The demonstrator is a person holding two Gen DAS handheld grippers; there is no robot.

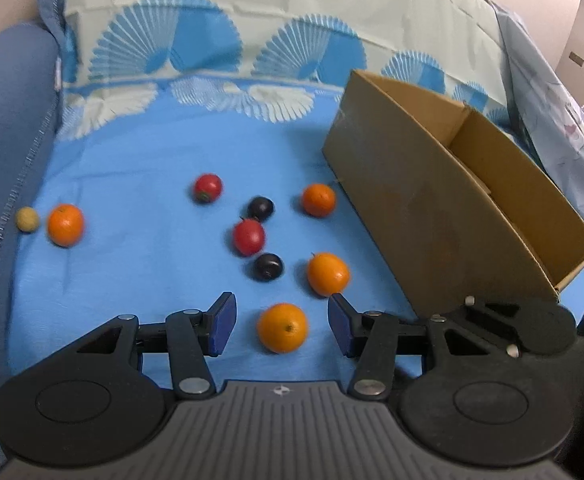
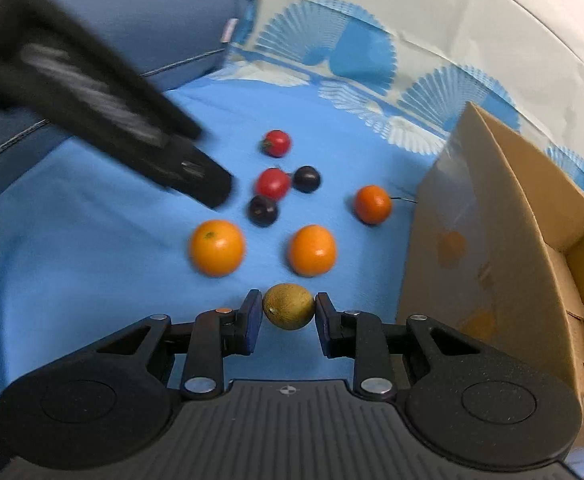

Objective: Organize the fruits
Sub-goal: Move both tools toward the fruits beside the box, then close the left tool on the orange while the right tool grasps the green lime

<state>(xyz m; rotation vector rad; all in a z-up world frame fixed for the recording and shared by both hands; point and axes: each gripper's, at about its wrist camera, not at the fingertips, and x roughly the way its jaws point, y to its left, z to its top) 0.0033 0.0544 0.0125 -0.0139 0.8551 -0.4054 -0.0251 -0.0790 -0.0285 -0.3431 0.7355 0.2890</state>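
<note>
A tan fruit [image 2: 289, 307] is clamped by the right gripper [image 2: 288, 322], long axis left to right. An orange [image 1: 283, 327] sits untouched between the left gripper's [image 1: 282, 322] spread fingers. What the box [image 1: 444, 208] at right holds cannot be told.

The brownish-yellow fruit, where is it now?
In the right wrist view, the brownish-yellow fruit sits low at centre, between the right gripper's fingers, just below the nearest orange.

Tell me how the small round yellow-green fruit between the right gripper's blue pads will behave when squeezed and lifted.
The small round yellow-green fruit will probably roll if nudged, being nearly spherical on the soft blue cloth. Its dull skin looks grippy rather than slick. The right gripper flanks only its widest part, so an off-centre squeeze might pop it out.
</note>
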